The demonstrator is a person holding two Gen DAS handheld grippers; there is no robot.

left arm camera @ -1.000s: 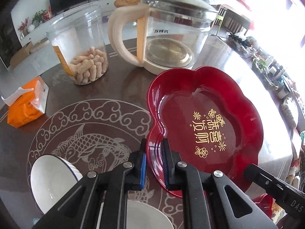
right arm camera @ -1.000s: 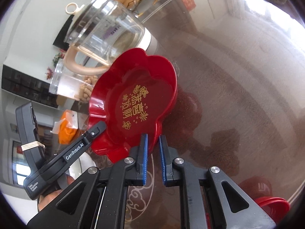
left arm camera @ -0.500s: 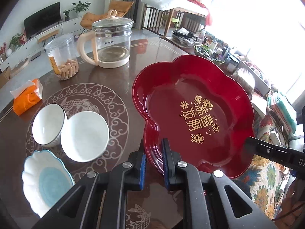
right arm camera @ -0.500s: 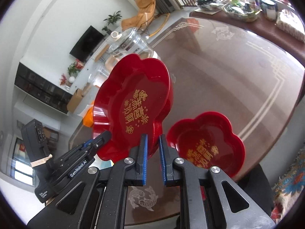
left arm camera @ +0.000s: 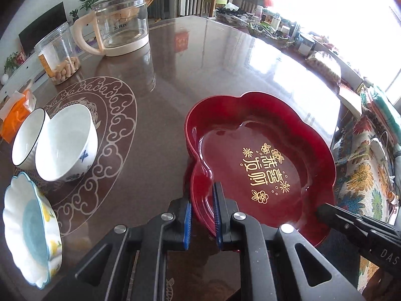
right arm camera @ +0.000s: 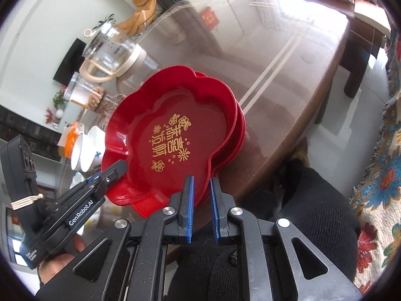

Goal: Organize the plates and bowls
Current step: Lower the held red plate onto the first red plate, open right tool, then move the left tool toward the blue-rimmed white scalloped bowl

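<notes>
A red flower-shaped plate with gold writing lies nested on a second red plate near the table's near right edge; it also shows in the right wrist view. My left gripper is open, its fingers astride the plate's near-left rim with a gap on each side. My right gripper is open, astride the near rim. Two white bowls and a blue-and-white scalloped dish stand at the left.
A glass kettle, a clear jar of snacks and an orange tissue pack stand at the far left of the brown glass-topped table. The table edge runs just right of the plates, with a patterned sofa beyond.
The red plate came down from the air onto the second red plate. Both grippers' fingers have parted and let go of its rim.
</notes>
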